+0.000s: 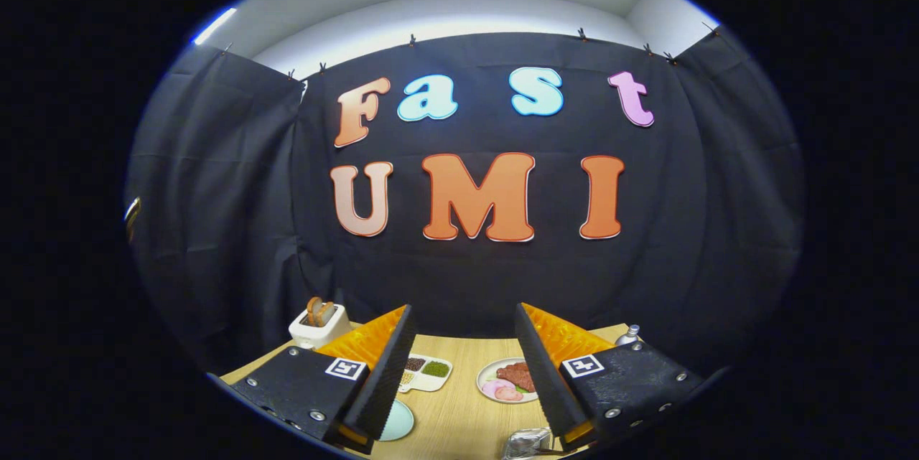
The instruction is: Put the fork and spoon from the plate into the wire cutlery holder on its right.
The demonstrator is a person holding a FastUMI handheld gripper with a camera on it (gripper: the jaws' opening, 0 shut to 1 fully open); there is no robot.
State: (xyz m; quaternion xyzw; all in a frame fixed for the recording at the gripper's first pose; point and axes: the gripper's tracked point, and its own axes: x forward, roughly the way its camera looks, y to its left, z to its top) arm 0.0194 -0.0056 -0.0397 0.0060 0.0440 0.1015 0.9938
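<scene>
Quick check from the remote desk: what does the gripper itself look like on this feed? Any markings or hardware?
The gripper has two wedge-shaped fingers with ribbed inner faces, standing apart with nothing between them. Each sits on a black textured block with silver screws and a small square black-and-white marker. I see no cables, hand or sleeve here.

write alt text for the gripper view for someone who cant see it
The tool is open, holding nothing, above a wooden table. Between its fingers lie a plate of meat and a divided tray; a white toaster stands beyond the left finger.
</scene>
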